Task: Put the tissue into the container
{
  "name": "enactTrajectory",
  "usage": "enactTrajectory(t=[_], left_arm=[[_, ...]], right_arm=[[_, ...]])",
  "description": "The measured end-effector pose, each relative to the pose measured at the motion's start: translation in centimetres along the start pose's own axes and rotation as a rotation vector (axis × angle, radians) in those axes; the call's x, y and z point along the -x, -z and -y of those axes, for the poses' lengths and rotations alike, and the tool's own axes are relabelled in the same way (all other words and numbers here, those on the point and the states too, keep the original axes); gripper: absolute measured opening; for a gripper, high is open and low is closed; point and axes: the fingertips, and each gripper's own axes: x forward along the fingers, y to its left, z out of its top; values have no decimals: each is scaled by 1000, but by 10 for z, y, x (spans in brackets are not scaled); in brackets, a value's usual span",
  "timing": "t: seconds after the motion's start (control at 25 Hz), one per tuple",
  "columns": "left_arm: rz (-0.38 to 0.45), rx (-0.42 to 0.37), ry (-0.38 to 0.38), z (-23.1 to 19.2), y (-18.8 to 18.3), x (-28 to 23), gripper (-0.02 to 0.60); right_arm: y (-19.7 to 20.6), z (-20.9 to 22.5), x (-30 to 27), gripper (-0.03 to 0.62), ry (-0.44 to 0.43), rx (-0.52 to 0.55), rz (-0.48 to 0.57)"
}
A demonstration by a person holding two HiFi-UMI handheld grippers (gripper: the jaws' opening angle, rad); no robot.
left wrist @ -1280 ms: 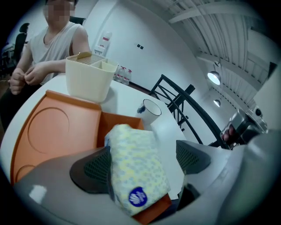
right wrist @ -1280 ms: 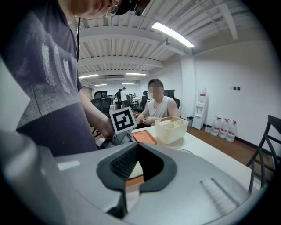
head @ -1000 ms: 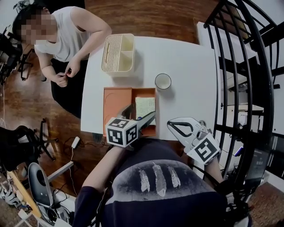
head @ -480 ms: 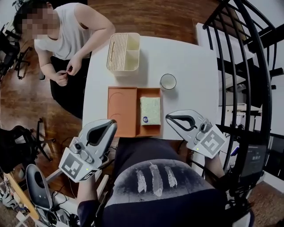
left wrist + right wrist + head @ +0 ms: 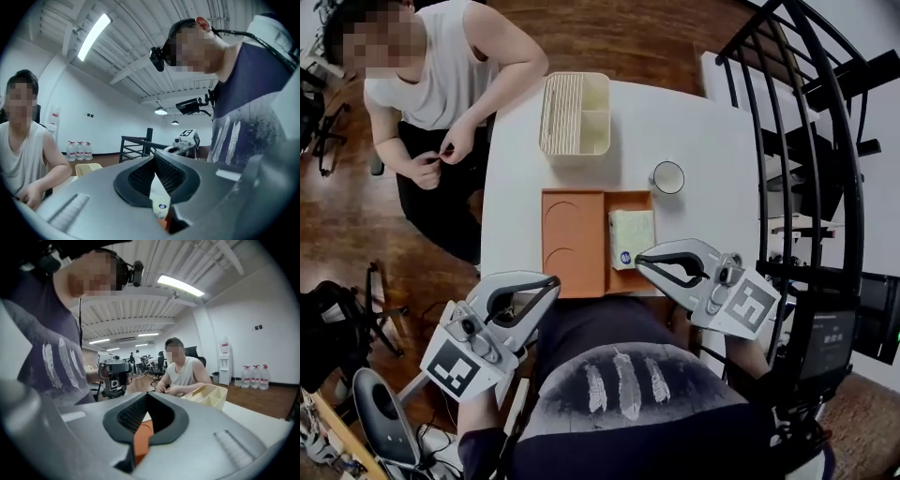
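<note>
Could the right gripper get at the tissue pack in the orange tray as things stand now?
Probably yes: the right gripper hovers just beside the tissue pack with nothing between them, though its jaws are shut and must open first.

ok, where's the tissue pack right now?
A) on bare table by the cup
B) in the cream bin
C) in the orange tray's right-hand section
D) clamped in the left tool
C: in the head view the tissue pack lies flat in the right-hand section of the orange tray.
</note>
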Motion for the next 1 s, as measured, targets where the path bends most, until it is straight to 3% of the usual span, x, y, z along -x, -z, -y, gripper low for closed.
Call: enactTrajectory(t=[0.16,0.4,0.64,0.76,1.0], left_arm=[[-67,-50,88,-10,3,-7,13],[-84,-124,162,-21,-8,-25,14],[-110,-190,162,-22,-10,-37,14],[-145,-99,148,-19,-1,-42,14],[-166,-192,167,-17,-2,-44,14]], right_arm=[[-17,-8,-13,3,4,0,25],[-28,-9,-8,3,-5,5,60],[-31,-9,-11,3,-7,34,79],[-34,-10,-6,3,1,33,82],[-17,-11,0,3,-20,48,54]])
